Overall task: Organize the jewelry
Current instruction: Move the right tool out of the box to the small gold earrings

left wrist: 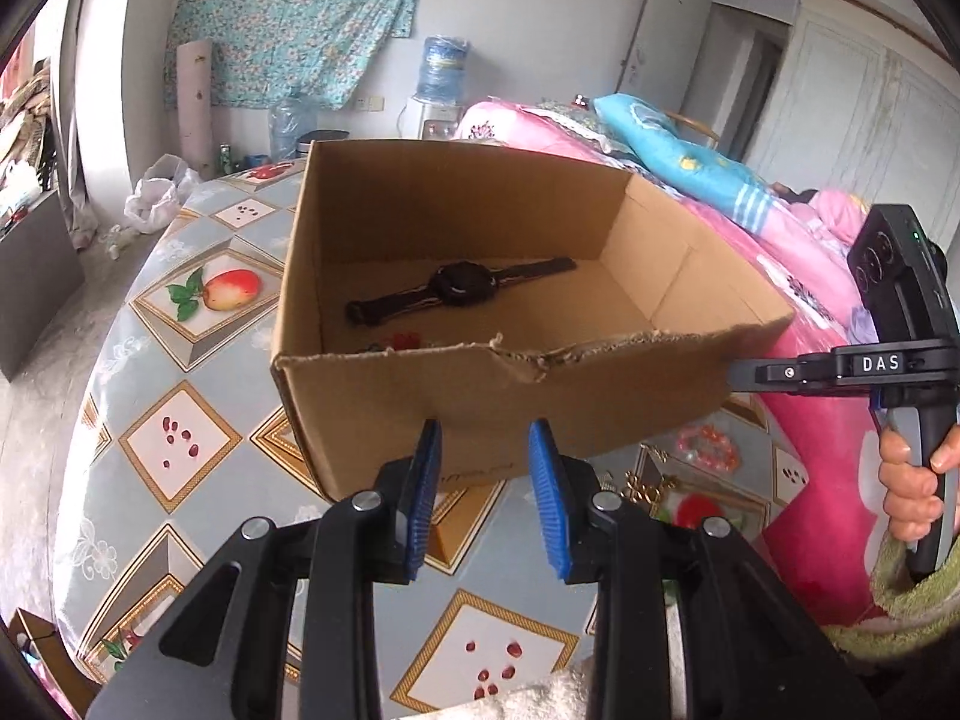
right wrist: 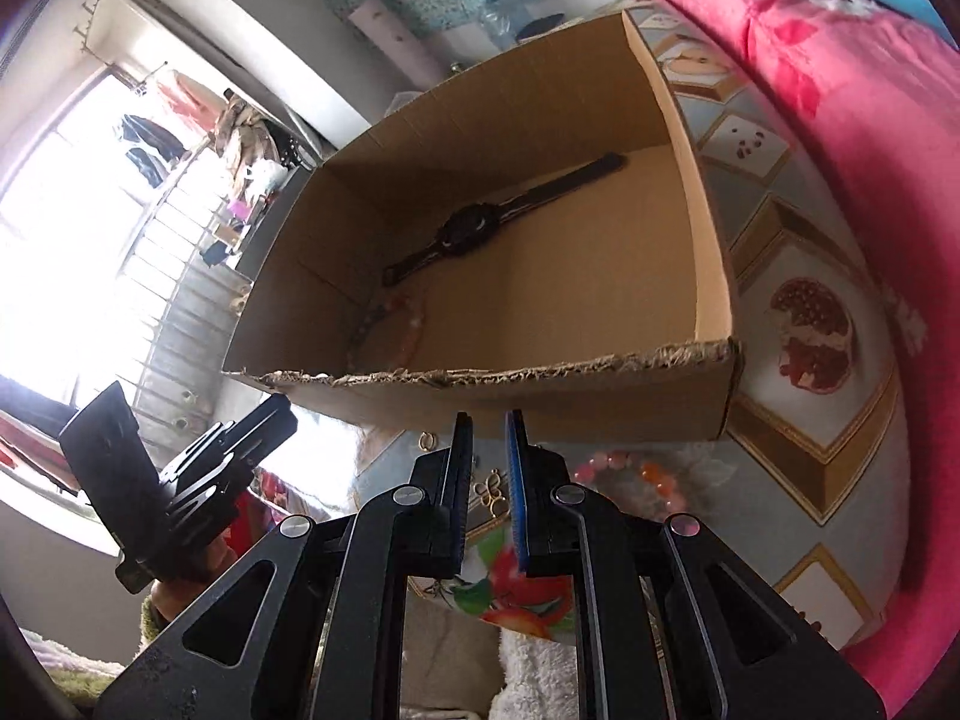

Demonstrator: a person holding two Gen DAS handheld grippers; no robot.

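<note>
Right gripper has its jaws nearly together with nothing between them; left gripper sits a bit apart, also empty, both just short of the cardboard box. Watch is already inside, while the pink bead bracelet and gold piece lie on the table in front. I'd spread the right jaws first, then drop straight over the beads.
</note>
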